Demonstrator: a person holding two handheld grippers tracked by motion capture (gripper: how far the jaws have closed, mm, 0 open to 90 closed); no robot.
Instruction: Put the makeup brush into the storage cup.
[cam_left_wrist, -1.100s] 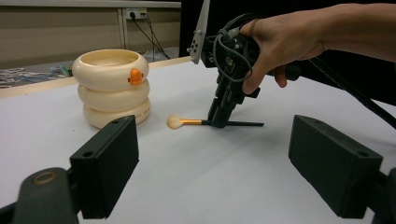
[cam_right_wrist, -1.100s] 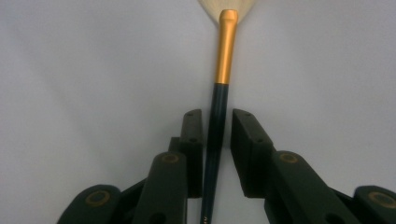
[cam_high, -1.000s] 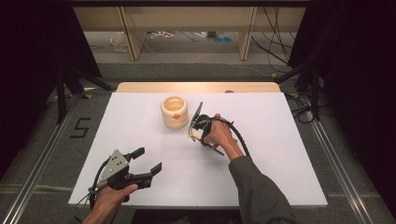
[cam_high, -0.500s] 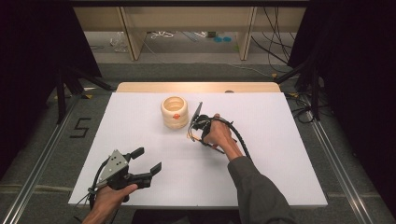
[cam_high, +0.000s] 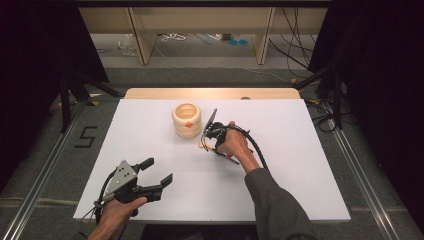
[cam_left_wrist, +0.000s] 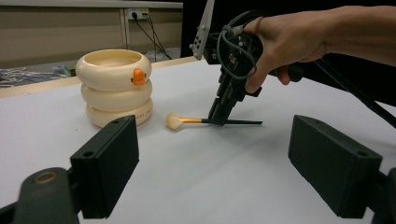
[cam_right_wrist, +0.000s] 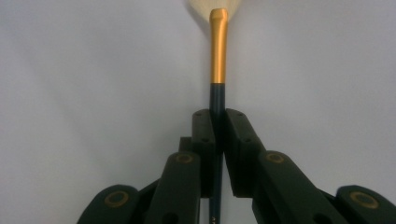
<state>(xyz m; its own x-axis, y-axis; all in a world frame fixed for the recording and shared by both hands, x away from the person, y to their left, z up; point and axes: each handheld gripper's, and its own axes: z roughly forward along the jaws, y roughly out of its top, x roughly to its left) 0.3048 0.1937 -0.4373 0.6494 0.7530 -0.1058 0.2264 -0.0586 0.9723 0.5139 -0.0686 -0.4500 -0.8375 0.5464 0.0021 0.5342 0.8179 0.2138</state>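
Meanwhile, the right gripper (cam_left_wrist: 219, 116) pinches its fingers on a brush (cam_right_wrist: 217, 70) lying on the white table (cam_high: 300, 165) beside a cream ringed pot (cam_high: 186, 120); the left gripper (cam_high: 155, 172) hovers wide open, empty.

White table (cam_high: 300, 170), wooden shelving (cam_high: 140, 35) behind — cables (cam_high: 295, 45) on floor, "5" marking (cam_high: 86, 136)

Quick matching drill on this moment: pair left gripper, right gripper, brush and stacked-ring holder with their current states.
1. left gripper
2. right gripper
3. dark-handled makeup brush with gold ferrule
4. cream stacked-ring holder with orange knob

A. upright, untouched
B. open, near table's front edge
C. lying on the white table, clamped at its handle
D. shut on the handle

Pairs: 1-B, 2-D, 3-C, 4-A
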